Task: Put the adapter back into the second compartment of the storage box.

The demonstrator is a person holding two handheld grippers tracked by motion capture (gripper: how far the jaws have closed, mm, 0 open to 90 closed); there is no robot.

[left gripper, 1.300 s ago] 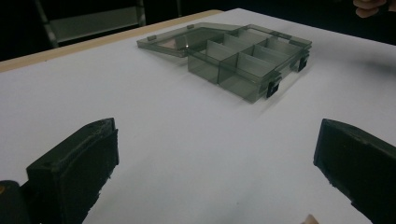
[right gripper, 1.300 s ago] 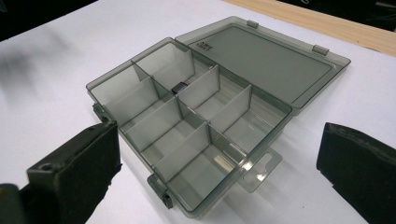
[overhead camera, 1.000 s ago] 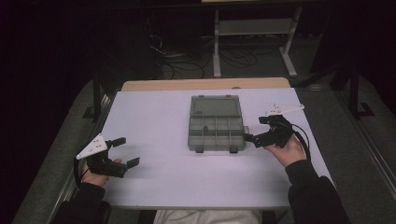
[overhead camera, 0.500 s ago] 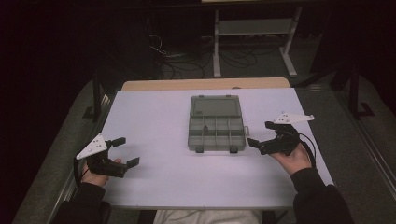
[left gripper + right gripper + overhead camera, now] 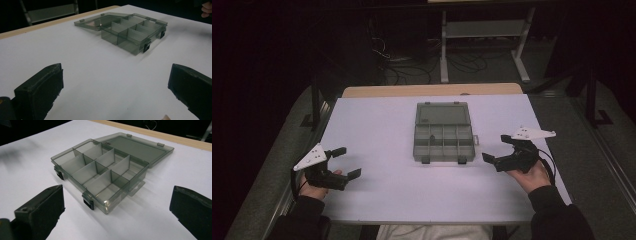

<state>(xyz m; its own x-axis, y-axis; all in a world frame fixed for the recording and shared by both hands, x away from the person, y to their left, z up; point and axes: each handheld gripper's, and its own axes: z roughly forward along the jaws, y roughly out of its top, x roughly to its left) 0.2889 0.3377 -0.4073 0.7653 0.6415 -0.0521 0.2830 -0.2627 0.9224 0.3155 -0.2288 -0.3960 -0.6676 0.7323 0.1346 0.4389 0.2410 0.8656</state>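
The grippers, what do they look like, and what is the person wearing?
Each gripper, left and right, is black with two chunky, blocky jaws. A pale three-cornered plate sits on top of each one, and a thin black cable loops from the right one. The person wears dark long sleeves.

A: Right claw (image 5: 500, 151)?
B: Withdrawn from the compartment box's (image 5: 444, 135) right edge, now apart, jaws spread, over the worktop (image 5: 377, 125).
A: Box lid?
B: Now open, lying flat behind.
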